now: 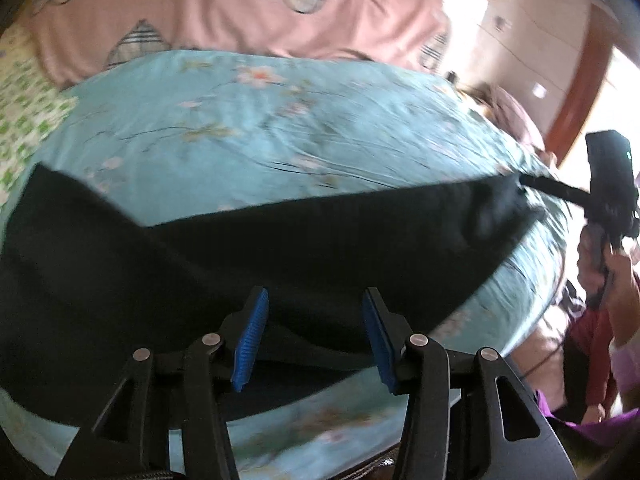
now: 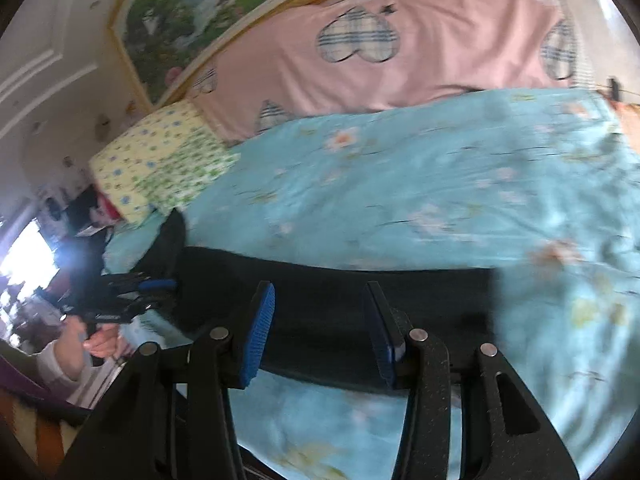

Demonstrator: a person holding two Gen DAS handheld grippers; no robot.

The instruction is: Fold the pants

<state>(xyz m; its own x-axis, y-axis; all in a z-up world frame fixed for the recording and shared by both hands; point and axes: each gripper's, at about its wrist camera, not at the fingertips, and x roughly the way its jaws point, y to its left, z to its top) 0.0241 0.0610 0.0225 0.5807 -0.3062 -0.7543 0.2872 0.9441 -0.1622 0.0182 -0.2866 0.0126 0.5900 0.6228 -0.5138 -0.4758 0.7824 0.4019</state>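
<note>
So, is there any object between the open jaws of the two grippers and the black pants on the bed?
Nothing visible. The black fabric pants lie flat on the light blue floral bedsheet, directly ahead of the left gripper and the right gripper. Both jaws stand open and empty, with only pants and sheet before them.

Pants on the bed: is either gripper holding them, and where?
Neither. Left gripper and right gripper are open above the pants; nothing is between the pads.

we see a bed under a light blue floral cover, a pink quilt with plaid hearts behind it, and a yellow-green flowered pillow. a framed landscape picture hangs on the pale wall. bright daylight enters at a window.
</note>
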